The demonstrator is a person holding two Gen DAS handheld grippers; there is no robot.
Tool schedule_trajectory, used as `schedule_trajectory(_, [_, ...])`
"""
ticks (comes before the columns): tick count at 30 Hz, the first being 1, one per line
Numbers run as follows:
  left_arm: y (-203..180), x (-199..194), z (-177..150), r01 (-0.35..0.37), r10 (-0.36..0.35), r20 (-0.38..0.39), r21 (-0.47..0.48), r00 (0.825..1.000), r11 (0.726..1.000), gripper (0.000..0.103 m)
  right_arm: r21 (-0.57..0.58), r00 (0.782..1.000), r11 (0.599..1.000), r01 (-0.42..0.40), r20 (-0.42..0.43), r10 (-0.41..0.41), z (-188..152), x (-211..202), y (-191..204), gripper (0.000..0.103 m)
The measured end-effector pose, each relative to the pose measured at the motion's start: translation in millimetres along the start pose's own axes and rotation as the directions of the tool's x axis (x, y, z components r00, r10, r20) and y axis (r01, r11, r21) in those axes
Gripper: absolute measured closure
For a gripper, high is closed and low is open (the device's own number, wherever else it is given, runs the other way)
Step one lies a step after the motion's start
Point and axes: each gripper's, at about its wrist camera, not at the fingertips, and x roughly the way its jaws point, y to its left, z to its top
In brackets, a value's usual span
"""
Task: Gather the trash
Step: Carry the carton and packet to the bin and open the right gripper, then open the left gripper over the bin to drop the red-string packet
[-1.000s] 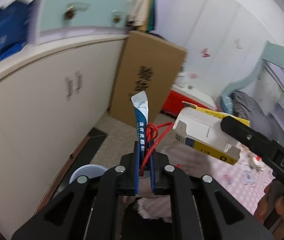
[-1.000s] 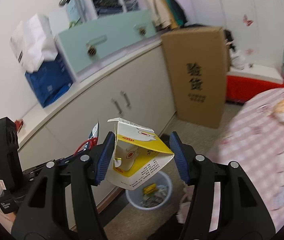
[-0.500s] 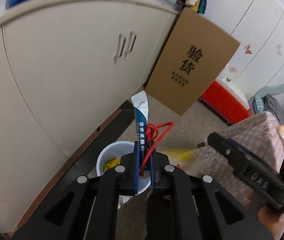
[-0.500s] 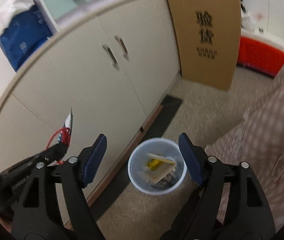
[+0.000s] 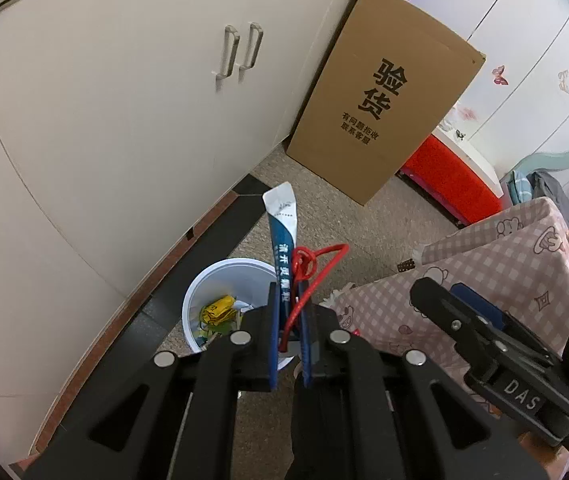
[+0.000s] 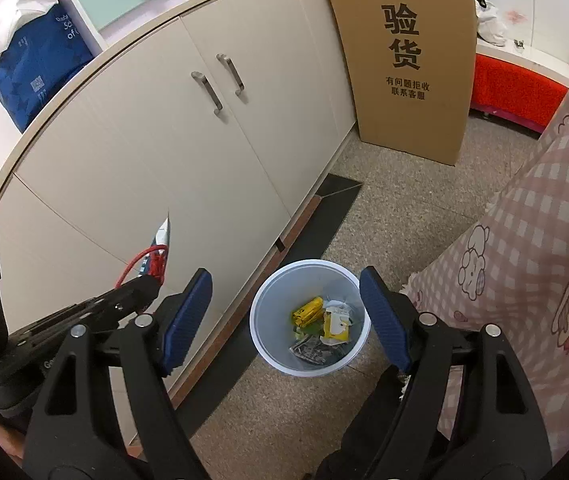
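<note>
Since the blue packet (image 5: 282,236) and the red string (image 5: 311,271) sit clamped upright between the pads of the left gripper (image 5: 288,320), with the white bin (image 5: 220,280) on the floor just below and a little to the left, the release looks best made once the pads hang squarely over the rim. The right gripper (image 6: 286,316) stands wide and empty above the bin, whose bottom holds yellow wrappers (image 6: 307,311). Letting go too near the cabinet (image 5: 124,120) risks a miss.

"验货" is printed large on the cardboard box (image 6: 408,56); "DAS" is marked on the right gripper (image 5: 460,316); "OBBY" is read on a white bag (image 6: 12,8).
</note>
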Motion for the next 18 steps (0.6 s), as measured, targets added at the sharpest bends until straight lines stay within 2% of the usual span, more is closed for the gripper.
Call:
schedule_trajectory(7, [-6,3,2,-0.008,0.008,-0.002,0.020,1.000,1.000,0.095,0.010,0.999,1.000,-0.013,0.038,0.012,1,-15,-6,0.028])
schedule_trajectory(13, [-17,7,6,-0.026,0.026,0.002,0.051,1.000,0.998,0.094,0.025,0.991,1.000,0.012,0.136,-0.015,6,-35,-10,0.027])
schedule_trajectory(18, [-27,14,12,-0.045,0.045,-0.001,0.074,0.999,0.996,0.094,0.035,0.983,0.999,0.014,0.184,-0.020,10,-45,-14,0.026])
